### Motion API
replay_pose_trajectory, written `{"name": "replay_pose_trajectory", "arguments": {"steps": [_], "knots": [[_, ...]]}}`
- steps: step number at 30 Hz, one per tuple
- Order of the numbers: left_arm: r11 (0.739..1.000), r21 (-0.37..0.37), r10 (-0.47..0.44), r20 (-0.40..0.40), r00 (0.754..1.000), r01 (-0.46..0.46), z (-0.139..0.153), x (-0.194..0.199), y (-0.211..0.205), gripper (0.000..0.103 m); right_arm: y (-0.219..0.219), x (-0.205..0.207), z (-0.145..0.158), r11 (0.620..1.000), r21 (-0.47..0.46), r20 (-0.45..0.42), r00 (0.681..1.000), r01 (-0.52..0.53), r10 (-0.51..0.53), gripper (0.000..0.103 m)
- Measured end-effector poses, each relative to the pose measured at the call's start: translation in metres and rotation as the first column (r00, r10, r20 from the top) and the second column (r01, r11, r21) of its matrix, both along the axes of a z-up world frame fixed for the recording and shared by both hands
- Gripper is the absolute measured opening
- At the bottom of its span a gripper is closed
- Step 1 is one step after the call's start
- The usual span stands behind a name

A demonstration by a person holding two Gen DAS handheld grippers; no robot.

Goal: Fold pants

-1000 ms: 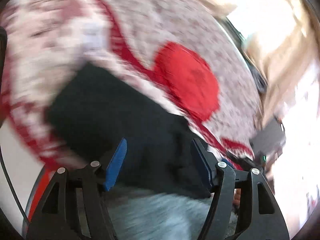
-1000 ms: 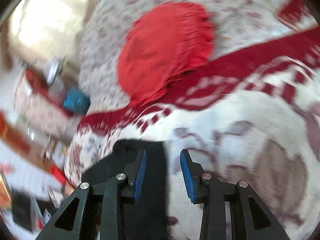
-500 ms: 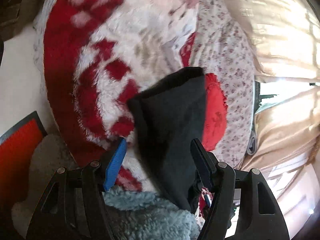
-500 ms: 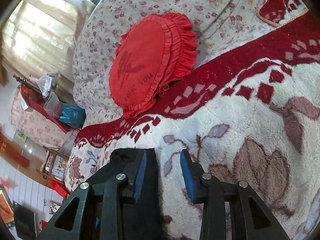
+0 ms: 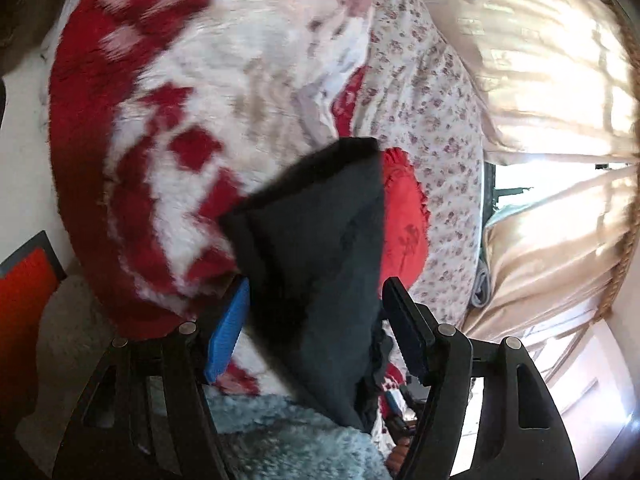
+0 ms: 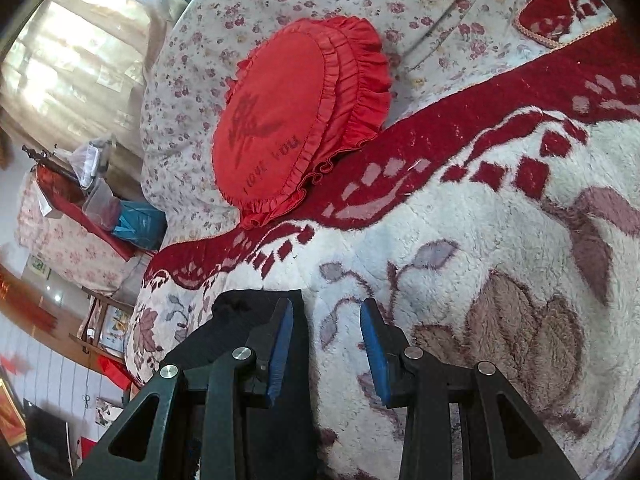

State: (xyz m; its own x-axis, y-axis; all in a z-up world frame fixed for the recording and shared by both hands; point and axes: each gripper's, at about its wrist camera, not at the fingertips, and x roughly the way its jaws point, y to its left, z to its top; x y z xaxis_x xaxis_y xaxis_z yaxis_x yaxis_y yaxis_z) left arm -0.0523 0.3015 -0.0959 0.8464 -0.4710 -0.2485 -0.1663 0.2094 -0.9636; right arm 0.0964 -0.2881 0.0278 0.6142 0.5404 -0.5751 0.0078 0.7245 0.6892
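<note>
Pants (image 6: 256, 304) on blanket (image 6: 480, 240), left of right gripper (image 6: 326, 344); cushion (image 6: 296, 120) behind, leaning on bedding (image 6: 208, 92) (curtain (image 6: 68, 52) beyond, far left).

Ahead of your right gripper (image 6: 326, 346) the white-and-red plush floral blanket (image 6: 460, 248) lies bare between its spread fingers and onward. Your way toward the bed's head is blocked by the round red ruffled cushion (image 6: 296, 120) leaning on the floral-print quilt (image 6: 208, 80). The dark folded pants (image 5: 320, 248) fill the gap of your left gripper (image 5: 316, 320) and hide the blanket beyond; a grey-blue fleece sleeve (image 5: 280, 440) crowds beneath it.
</note>
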Motion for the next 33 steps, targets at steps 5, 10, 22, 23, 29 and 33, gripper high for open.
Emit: {"name": "replay_pose_trajectory", "arguments": {"steps": [5, 10, 22, 23, 29, 33], "knots": [[0.999, -0.029, 0.013, 0.015, 1.000, -0.013, -0.012, 0.001, 0.002, 0.067, 0.002, 0.001, -0.003, 1.000, -0.013, -0.012, 1.000, -0.004, 0.004, 0.034], [0.999, 0.041, -0.031, 0.077, 0.997, 0.028, 0.008, -0.003, -0.007, 0.046, 0.004, 0.002, -0.004, 1.000, -0.021, -0.022, 1.000, -0.009, 0.008, 0.034], [0.900, 0.434, -0.057, 0.058, 0.997, 0.027, 0.072, -0.004, -0.034, 0.013, 0.004, 0.001, -0.004, 1.000, -0.018, -0.023, 1.000, -0.006, 0.006, 0.034], [0.864, 0.502, -0.088, 0.081, 0.993, 0.035, 0.088, -0.003, -0.046, 0.013, 0.004, 0.001, -0.005, 1.000, -0.017, -0.021, 1.000, -0.005, 0.005, 0.034], [0.554, 0.821, -0.470, 0.172, 0.866, 0.137, 0.175, 0.016, -0.175, 0.013, 0.003, 0.000, -0.005, 1.000, -0.016, -0.023, 1.000, -0.005, 0.004, 0.034], [0.345, 0.911, -0.680, 0.077, 0.729, 0.226, 0.178, 0.029, -0.265, 0.013, 0.000, -0.001, -0.006, 1.000, 0.001, -0.022, 1.000, 0.005, -0.005, 0.034]]}}
